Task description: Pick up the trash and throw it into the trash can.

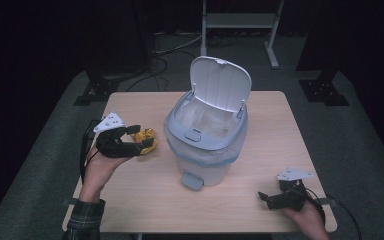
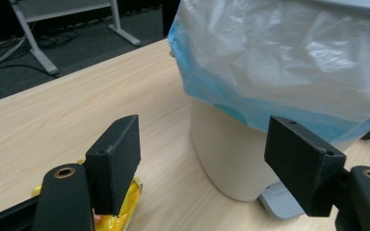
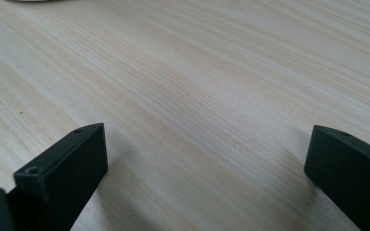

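- Table [image 1: 260, 210]: light wood-grain top, rounded corners, lit from above; grain runs clear in both gripper views.
- Floor [image 1: 365, 150]: grey carpet on all sides of the table, darker toward the far end.
- Far side: white metal frame [image 1: 240, 22] with 2 legs and a low shelf; its feet splay on the carpet.
- Black cables [image 1: 172, 47] trail on the floor near the frame.
- Black stand bases [image 1: 325, 90] flank the far corners of the table.
- Room beyond: dark, walls not discernible.
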{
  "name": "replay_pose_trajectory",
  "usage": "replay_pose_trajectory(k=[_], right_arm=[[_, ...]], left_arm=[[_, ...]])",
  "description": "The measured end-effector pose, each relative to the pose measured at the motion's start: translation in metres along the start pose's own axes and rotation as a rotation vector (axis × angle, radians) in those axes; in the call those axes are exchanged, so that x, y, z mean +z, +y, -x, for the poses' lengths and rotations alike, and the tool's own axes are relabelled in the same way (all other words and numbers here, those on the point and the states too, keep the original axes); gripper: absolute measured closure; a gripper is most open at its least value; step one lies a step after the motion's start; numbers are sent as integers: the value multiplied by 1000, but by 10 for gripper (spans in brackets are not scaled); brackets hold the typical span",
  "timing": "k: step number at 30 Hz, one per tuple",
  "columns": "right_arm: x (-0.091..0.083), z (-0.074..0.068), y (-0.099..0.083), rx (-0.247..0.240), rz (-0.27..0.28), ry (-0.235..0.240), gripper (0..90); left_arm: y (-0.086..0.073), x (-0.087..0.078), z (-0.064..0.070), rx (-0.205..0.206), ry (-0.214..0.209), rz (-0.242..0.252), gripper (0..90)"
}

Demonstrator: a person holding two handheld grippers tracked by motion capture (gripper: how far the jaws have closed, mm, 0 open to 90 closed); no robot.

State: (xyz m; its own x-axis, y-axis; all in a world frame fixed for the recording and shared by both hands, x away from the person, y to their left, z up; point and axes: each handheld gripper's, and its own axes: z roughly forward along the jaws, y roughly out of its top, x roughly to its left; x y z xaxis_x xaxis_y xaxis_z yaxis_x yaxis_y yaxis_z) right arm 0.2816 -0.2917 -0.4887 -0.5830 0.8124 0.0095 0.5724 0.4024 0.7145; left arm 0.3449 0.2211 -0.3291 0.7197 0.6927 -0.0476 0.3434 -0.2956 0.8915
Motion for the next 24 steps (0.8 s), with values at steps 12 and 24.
replay_pose_trajectory(k=[12, 24], right_arm=[[0, 0, 0, 0, 0, 0, 2], [0, 0, 0, 0, 0, 0, 2]], left_arm=[[-13, 10, -20, -14, 32, -14, 212], [-21, 18, -33, -14, 65, 1, 175]])
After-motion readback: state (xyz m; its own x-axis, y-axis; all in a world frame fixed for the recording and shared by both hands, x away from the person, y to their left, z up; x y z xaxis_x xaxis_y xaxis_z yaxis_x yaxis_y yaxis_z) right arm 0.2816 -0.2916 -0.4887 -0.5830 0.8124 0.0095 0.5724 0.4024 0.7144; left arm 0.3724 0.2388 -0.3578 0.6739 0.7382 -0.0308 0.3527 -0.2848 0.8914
